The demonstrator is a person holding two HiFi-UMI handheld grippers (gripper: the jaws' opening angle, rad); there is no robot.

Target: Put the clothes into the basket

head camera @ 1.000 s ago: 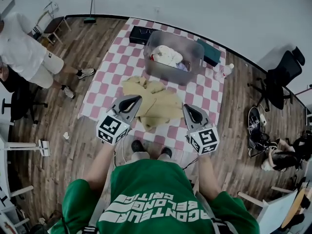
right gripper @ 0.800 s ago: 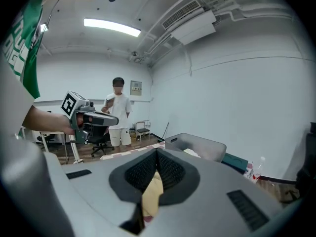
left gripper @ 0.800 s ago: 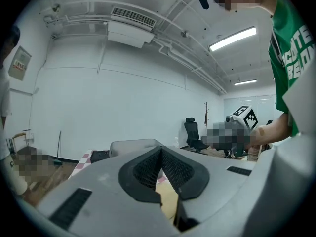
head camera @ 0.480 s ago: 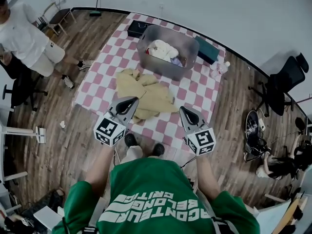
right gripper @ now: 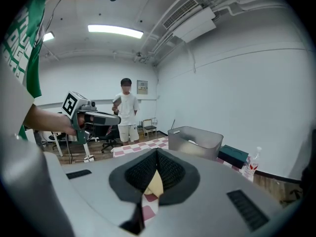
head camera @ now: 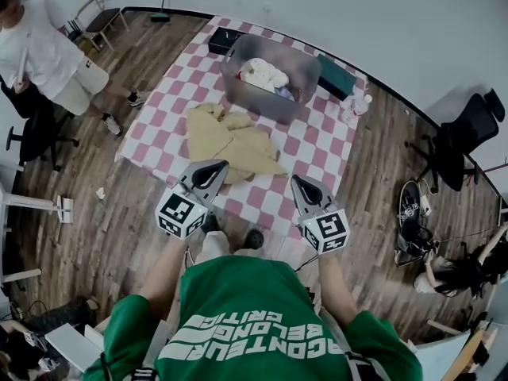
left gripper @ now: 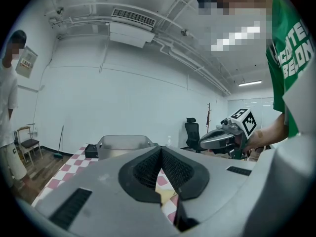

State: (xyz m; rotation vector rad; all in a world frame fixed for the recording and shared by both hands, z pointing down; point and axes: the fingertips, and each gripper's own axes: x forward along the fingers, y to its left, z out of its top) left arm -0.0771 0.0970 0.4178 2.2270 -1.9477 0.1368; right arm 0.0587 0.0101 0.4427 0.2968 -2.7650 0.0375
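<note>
A yellow garment [head camera: 230, 143] lies spread on the pink-and-white checkered mat [head camera: 313, 161]. Beyond it stands the grey basket [head camera: 302, 60], with white clothes [head camera: 263, 75] inside. My left gripper [head camera: 216, 167] is shut and empty, held above the mat's near edge, just short of the garment's near corner. My right gripper [head camera: 297, 182] is also shut and empty, to the garment's right. In the left gripper view the basket [left gripper: 122, 144] shows past the jaws. The right gripper view shows the basket [right gripper: 195, 141] ahead on the right and a strip of the yellow garment [right gripper: 155, 184] between the shut jaws.
A person in white [head camera: 48, 54] stands at the mat's left, near a chair [head camera: 91, 24]. A black box [head camera: 223, 40], a green box [head camera: 337, 79] and a bottle [head camera: 359, 104] lie around the basket. Office chair [head camera: 460, 137] and bags [head camera: 413, 221] occupy the right floor.
Both grippers have kept shut and moved along over the near edge of the mat. The garment and basket now lie further left and higher in the head view.
</note>
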